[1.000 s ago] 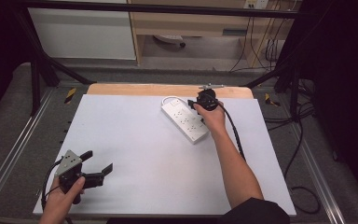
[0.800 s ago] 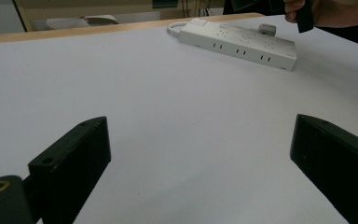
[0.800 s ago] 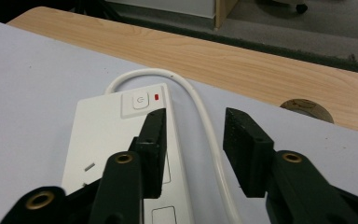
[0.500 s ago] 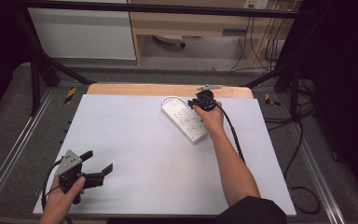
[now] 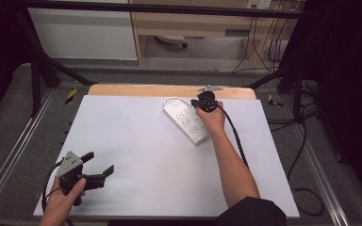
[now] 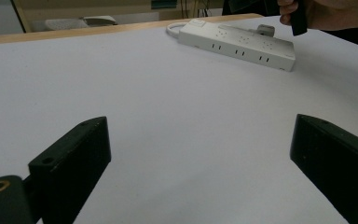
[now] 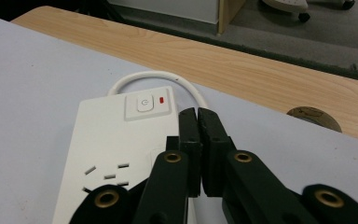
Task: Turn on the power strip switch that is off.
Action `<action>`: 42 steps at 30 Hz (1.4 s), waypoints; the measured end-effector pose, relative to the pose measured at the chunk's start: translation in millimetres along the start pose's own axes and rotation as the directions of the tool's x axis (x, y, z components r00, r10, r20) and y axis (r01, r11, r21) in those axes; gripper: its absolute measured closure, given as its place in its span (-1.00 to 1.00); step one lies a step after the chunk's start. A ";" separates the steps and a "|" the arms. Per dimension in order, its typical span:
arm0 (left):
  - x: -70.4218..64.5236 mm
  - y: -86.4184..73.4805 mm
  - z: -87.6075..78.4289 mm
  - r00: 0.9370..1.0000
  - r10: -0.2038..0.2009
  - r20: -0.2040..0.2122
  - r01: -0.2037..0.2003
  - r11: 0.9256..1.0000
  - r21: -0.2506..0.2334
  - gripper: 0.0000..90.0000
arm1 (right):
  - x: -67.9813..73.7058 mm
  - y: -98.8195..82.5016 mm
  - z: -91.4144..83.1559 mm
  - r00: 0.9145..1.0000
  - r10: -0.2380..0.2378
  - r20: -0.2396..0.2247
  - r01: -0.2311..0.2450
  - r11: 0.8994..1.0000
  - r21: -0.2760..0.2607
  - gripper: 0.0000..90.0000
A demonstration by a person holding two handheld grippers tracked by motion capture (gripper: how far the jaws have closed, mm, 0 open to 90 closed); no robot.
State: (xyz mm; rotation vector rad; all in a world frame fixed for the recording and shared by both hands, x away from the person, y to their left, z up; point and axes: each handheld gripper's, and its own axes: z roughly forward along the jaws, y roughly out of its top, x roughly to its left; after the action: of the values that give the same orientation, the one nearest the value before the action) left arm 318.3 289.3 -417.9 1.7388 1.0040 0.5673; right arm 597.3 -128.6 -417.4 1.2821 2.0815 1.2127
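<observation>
A big white table [image 5: 136,155] with a wooden back edge sits in a dark room. One white power strip [image 5: 186,121] lies near the back, slanted. It has one switch [image 7: 148,105] with a small red light. The right gripper [image 7: 199,116] hovers at the strip's edge by that switch; its jaws have just closed, pressed together on nothing, likely to poke the switch. The left gripper [image 5: 101,165] waits well apart at the front corner, jaws wide.
</observation>
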 end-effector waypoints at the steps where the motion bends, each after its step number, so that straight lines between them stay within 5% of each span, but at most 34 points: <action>1: -0.1 -0.1 0.0 1.000 -0.001 -0.001 0.001 1.000 0.000 -0.88 | 0.4 -0.2 0.3 1.000 -0.002 -0.003 0.002 1.000 0.000 1.00; 42: -0.8 -0.5 1.3 1.000 -0.002 0.004 0.002 1.000 0.006 -0.89 | 21.6 -2.9 20.0 0.998 -0.058 -0.022 0.059 0.996 0.060 1.00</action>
State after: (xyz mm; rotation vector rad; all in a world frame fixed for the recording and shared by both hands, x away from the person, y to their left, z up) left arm 318.7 288.0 -418.8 1.7436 1.0052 0.5597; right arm 599.4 -101.3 -428.5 1.2304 2.1706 1.1502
